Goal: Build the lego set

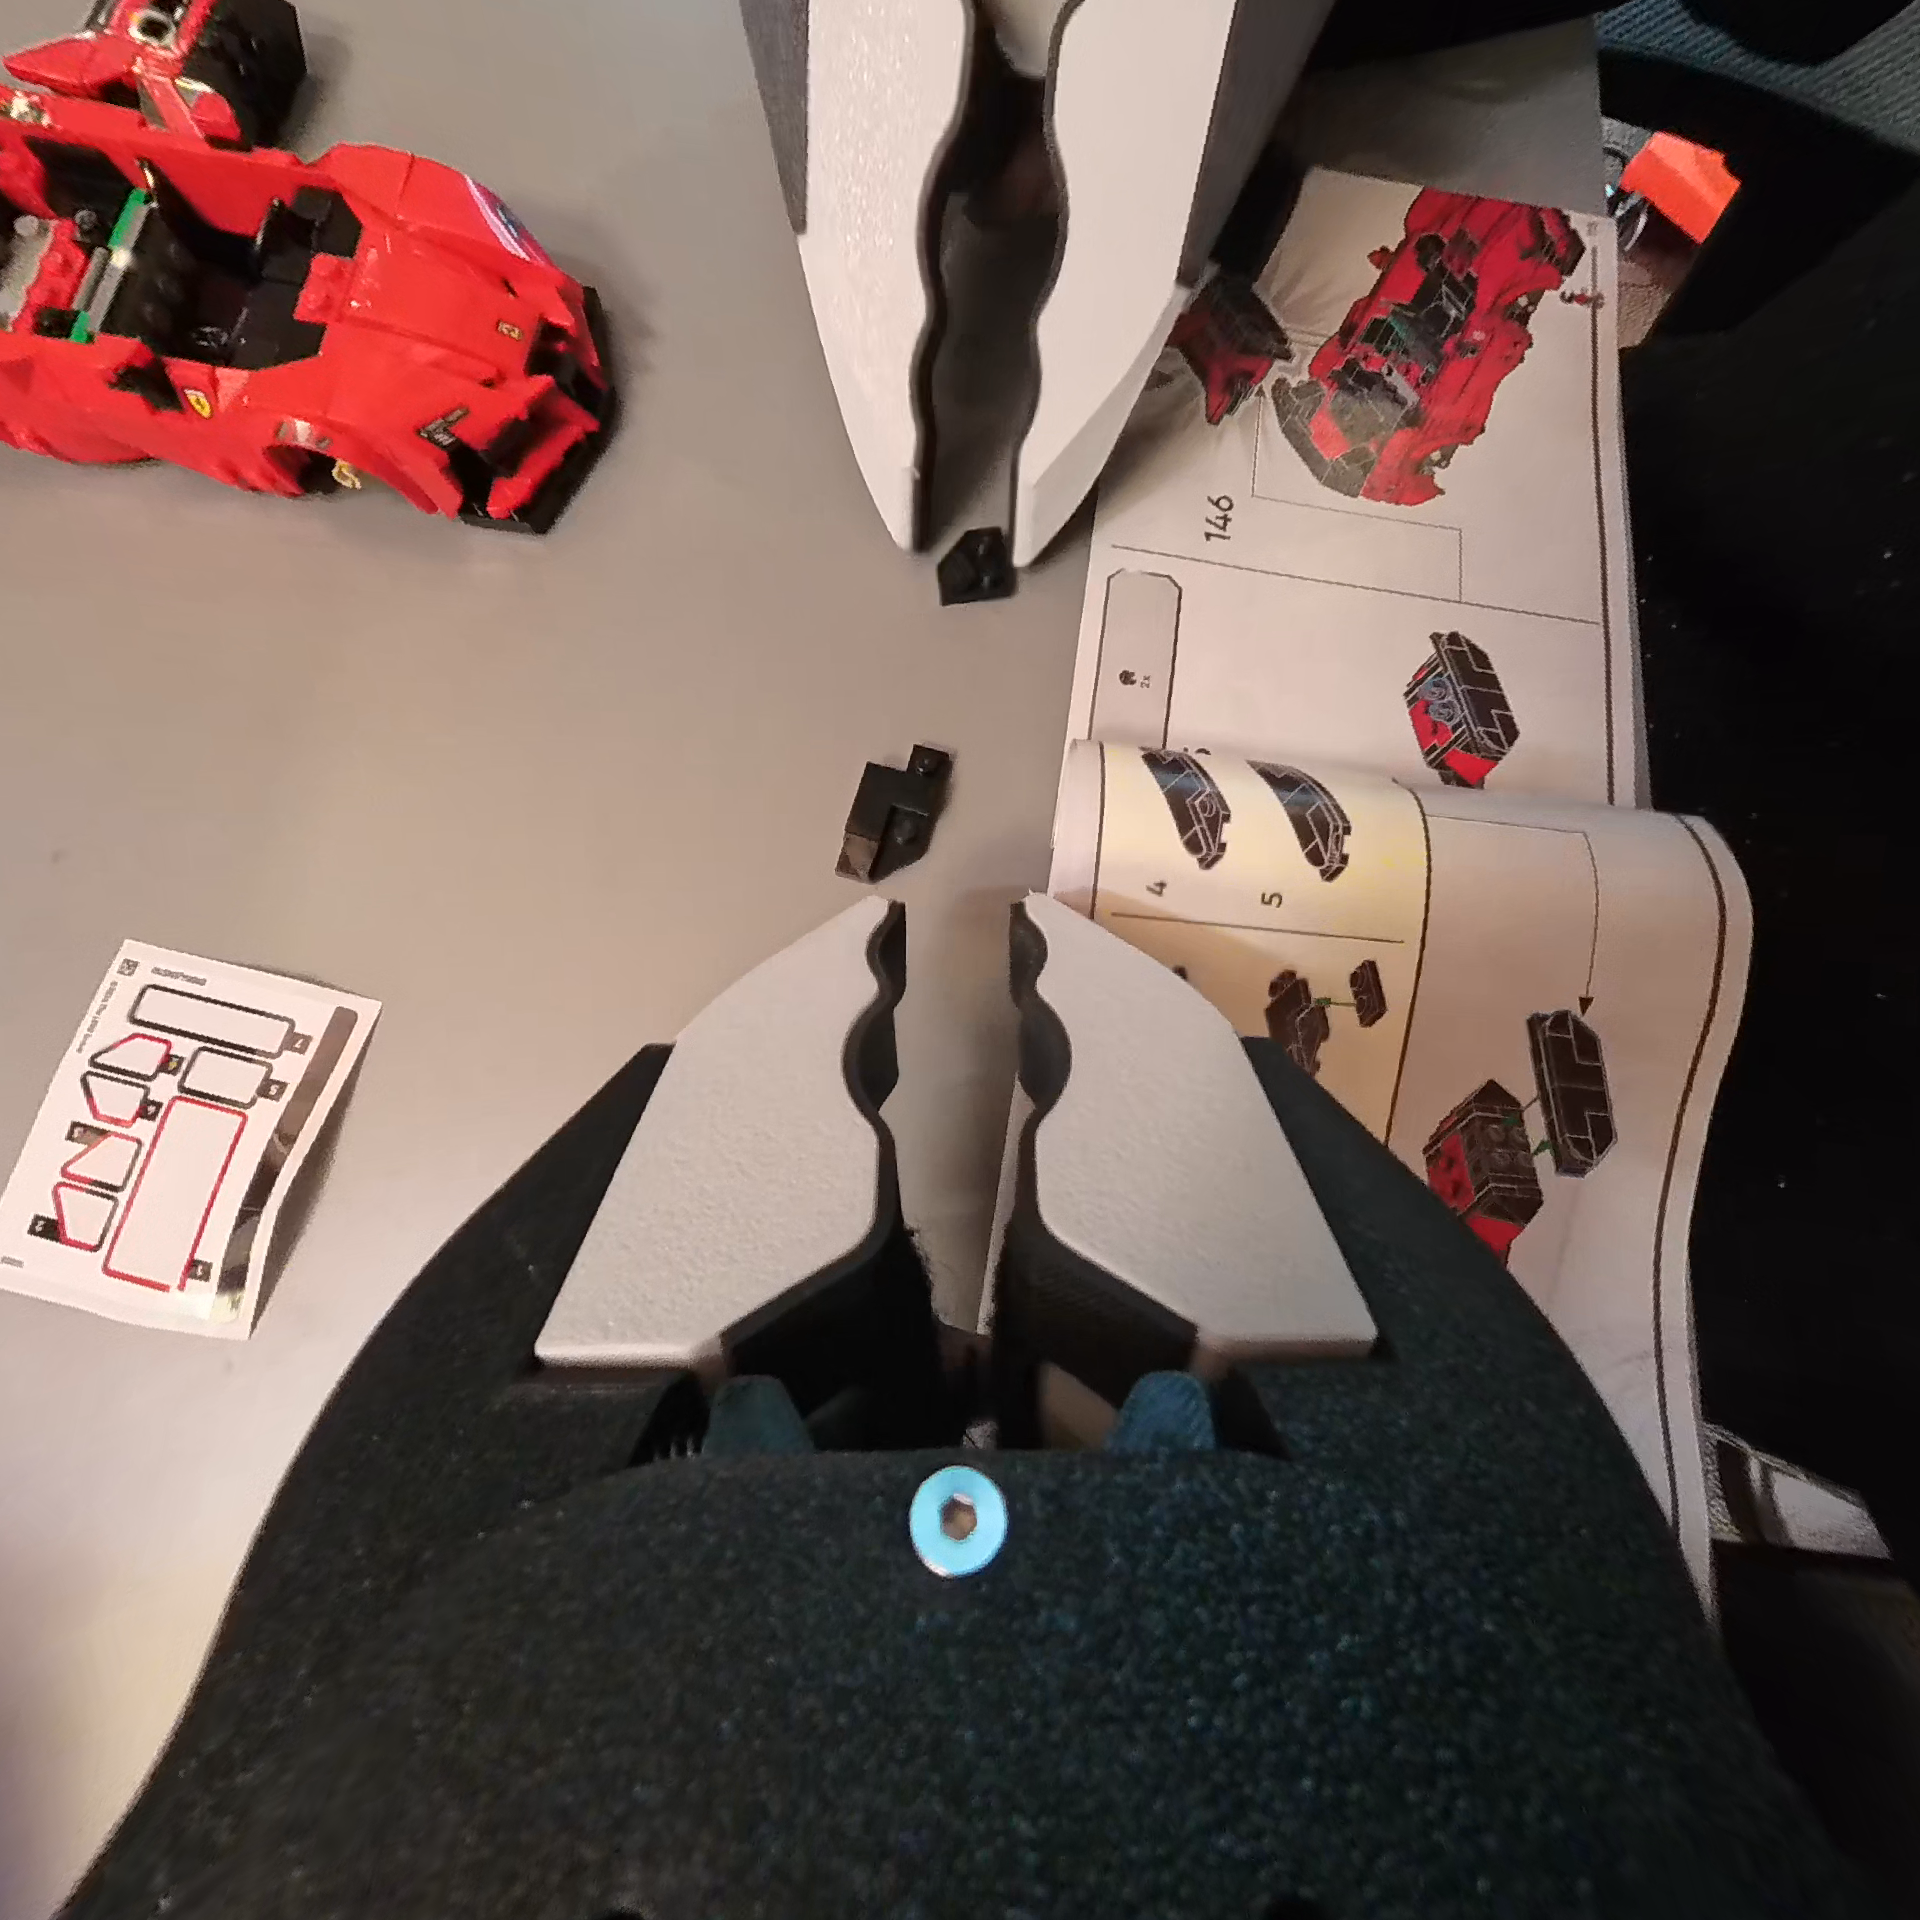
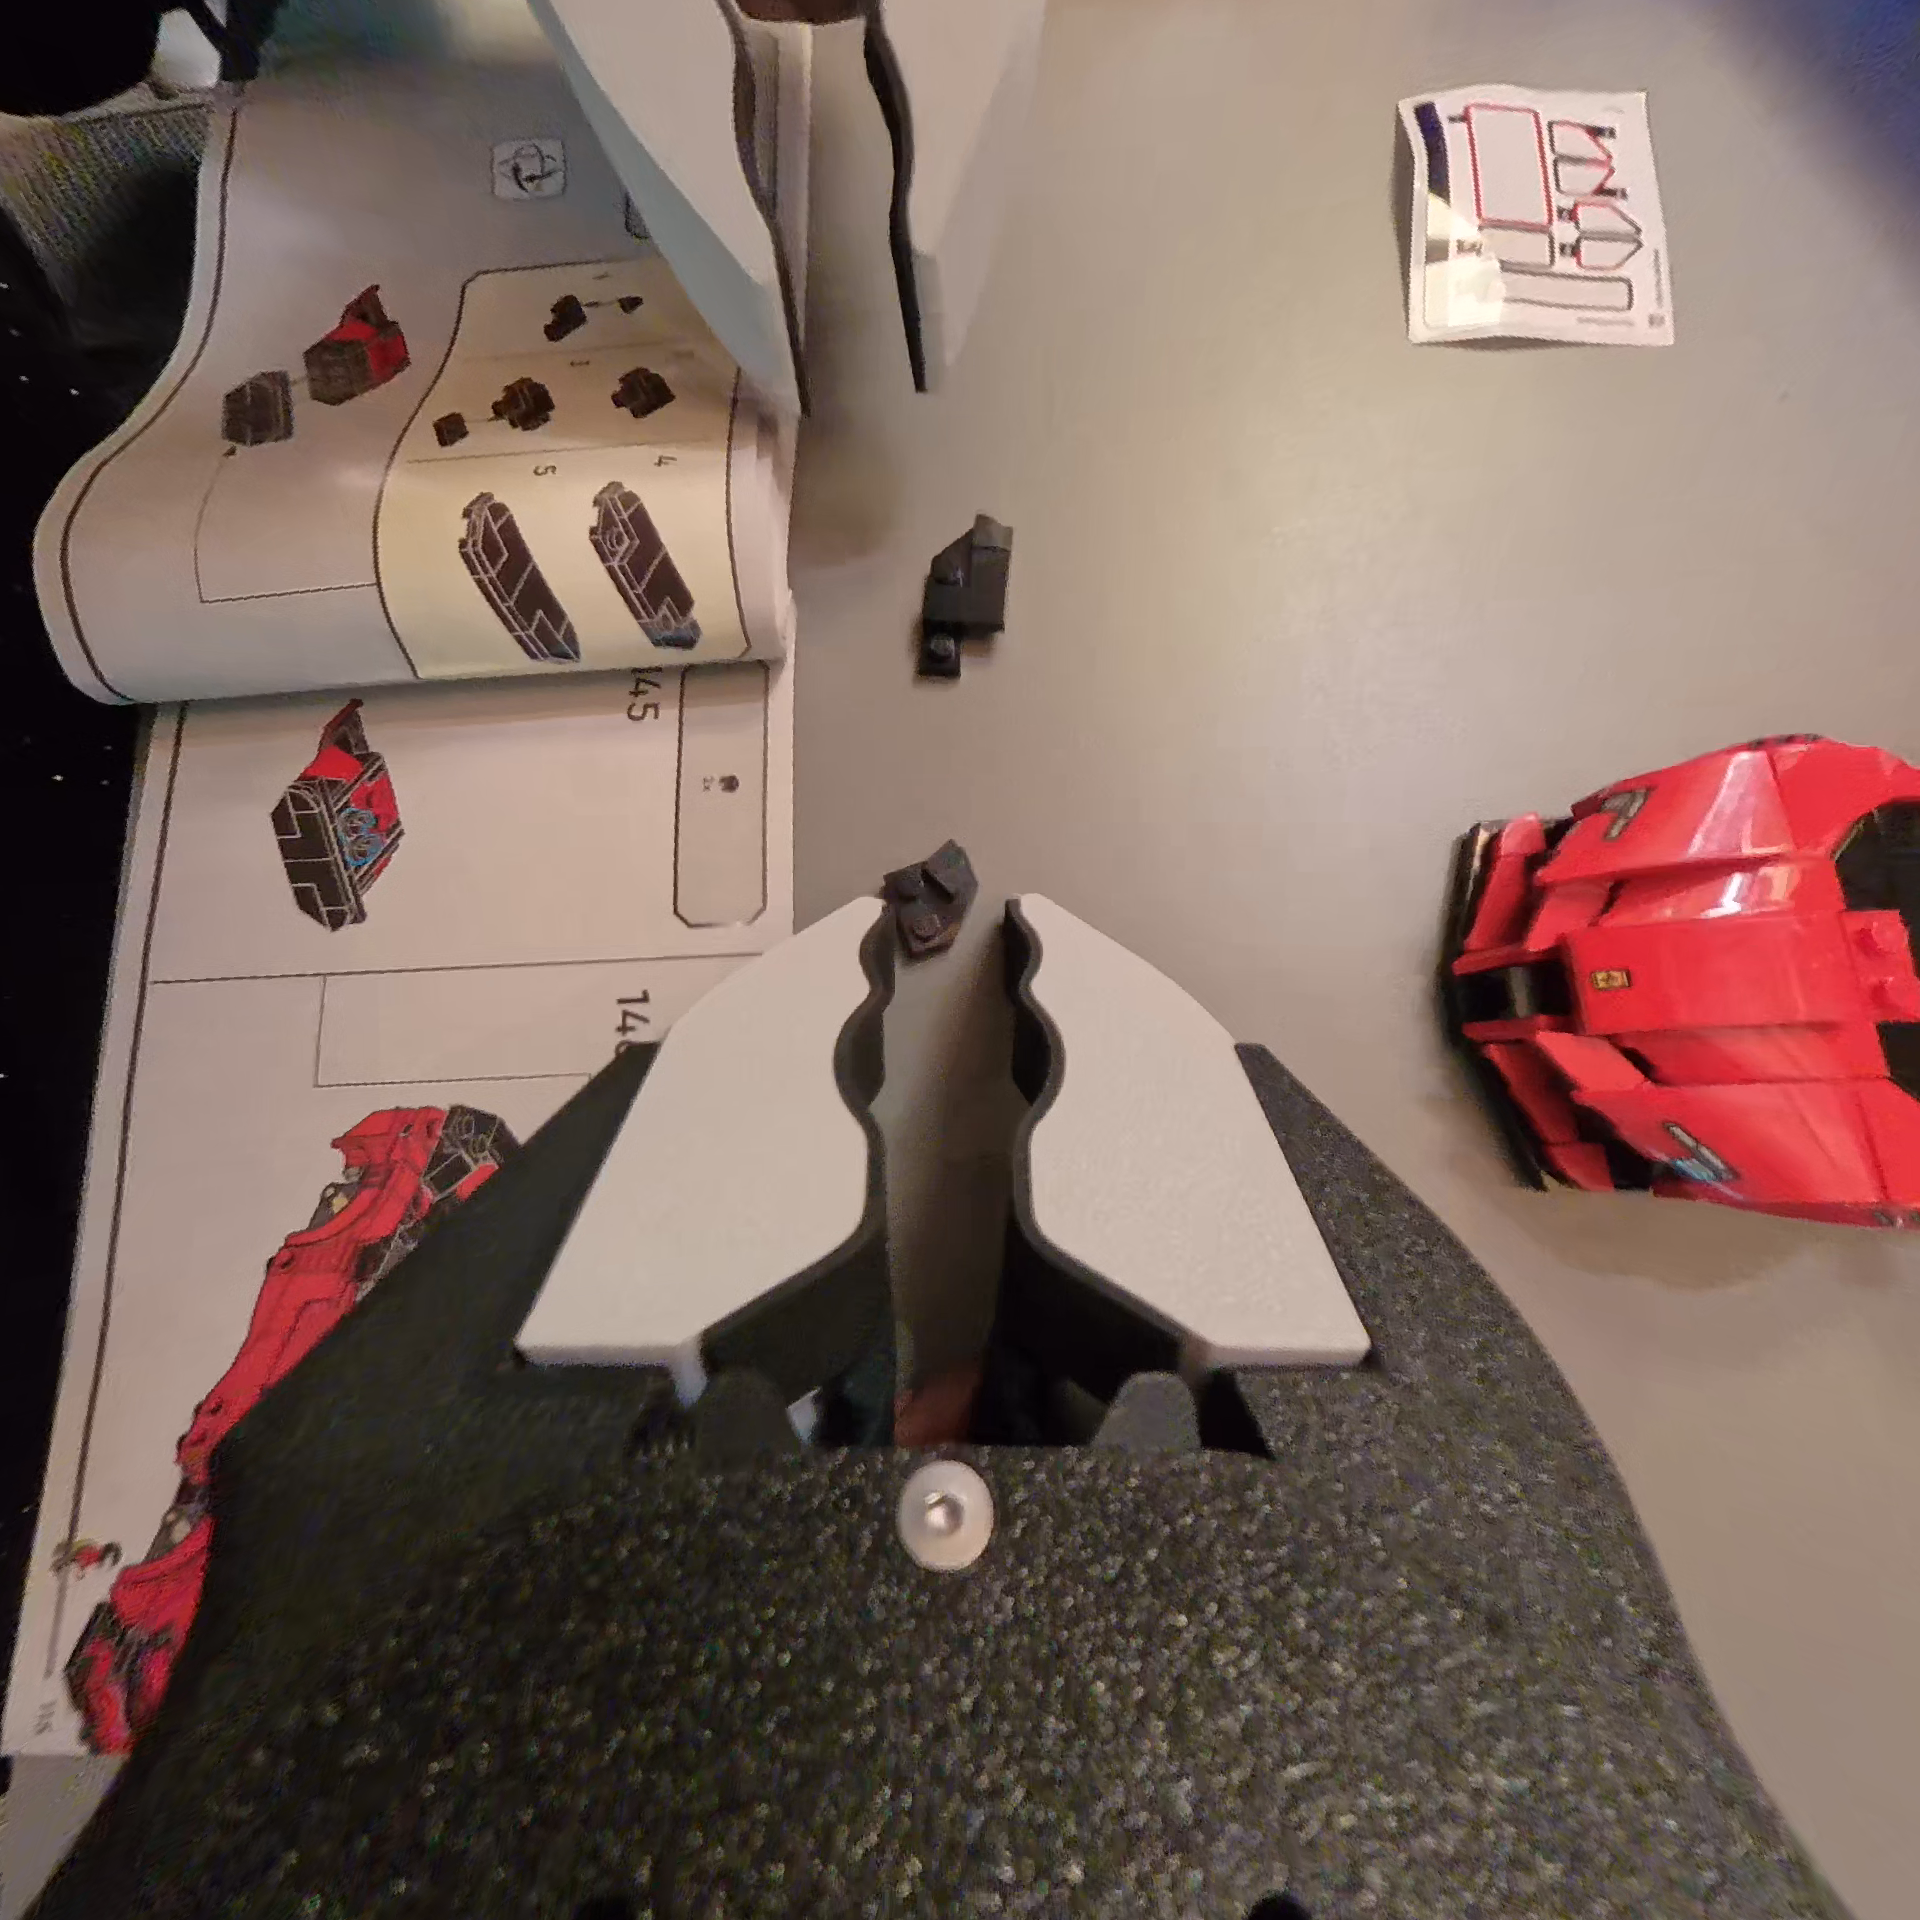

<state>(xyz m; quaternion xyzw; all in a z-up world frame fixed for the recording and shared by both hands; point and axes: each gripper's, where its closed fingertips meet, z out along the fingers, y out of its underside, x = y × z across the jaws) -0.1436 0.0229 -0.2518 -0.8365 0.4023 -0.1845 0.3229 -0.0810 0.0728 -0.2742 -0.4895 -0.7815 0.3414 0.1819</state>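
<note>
Both tools face each other over the grey worktop (image 1: 520,727), and the risk sits at the right hand-held gripper (image 2: 940,904): its jaws stand narrowly apart, with a small black piece (image 2: 928,896) right at the tips, touching the left tip but, as far as I can tell, not pinched. Closing from here could squeeze it on a corner and flick it across the smooth surface, or it could twist and end up held at a useless angle. The left hand-held gripper (image 1: 956,909) is also slightly parted and empty, just short of a second black bracket piece (image 1: 891,816) lying loose on the worktop; with the two tools this near, a careless advance could knock that piece under the curled page of the instruction booklet (image 1: 1351,644) beside it. The partly built red car (image 1: 291,312) sits well apart, near a sticker sheet (image 1: 177,1132), so neither looks endangered.
</note>
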